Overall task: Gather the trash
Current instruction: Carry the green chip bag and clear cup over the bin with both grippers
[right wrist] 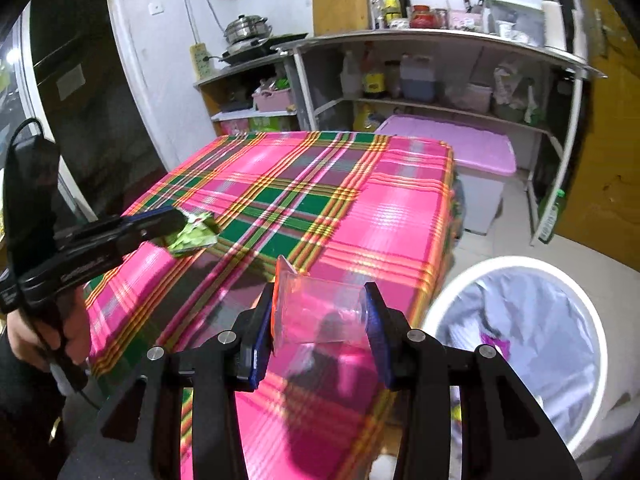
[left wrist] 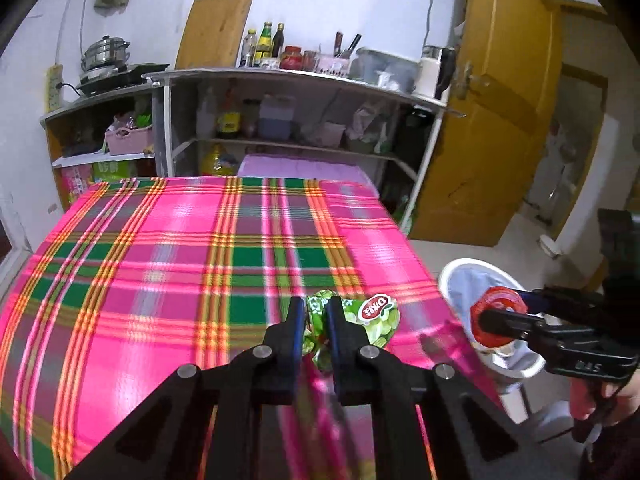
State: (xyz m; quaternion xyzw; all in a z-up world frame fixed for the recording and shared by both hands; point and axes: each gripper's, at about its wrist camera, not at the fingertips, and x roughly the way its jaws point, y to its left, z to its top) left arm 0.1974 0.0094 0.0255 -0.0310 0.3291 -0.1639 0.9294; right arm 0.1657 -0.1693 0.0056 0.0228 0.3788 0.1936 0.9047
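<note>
While the left gripper (left wrist: 316, 320) has its jaws pinched narrow on a green wrapper (left wrist: 360, 320), the right gripper (right wrist: 320, 320) clamps a clear cup (right wrist: 320, 316) with a red lid. Both are off the worktop (left wrist: 160, 260), which looks clean. Only dropping them in the bin (right wrist: 576, 280) beside it remains.

Left tool (left wrist: 316, 320) nearly closed, gripping; right tool (right wrist: 320, 320) half spread, clamping, both angled downward

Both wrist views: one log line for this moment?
left claw: shut on crumpled green snack wrapper | right claw: shut on clear plastic cup | white lined bin: beside table
</note>
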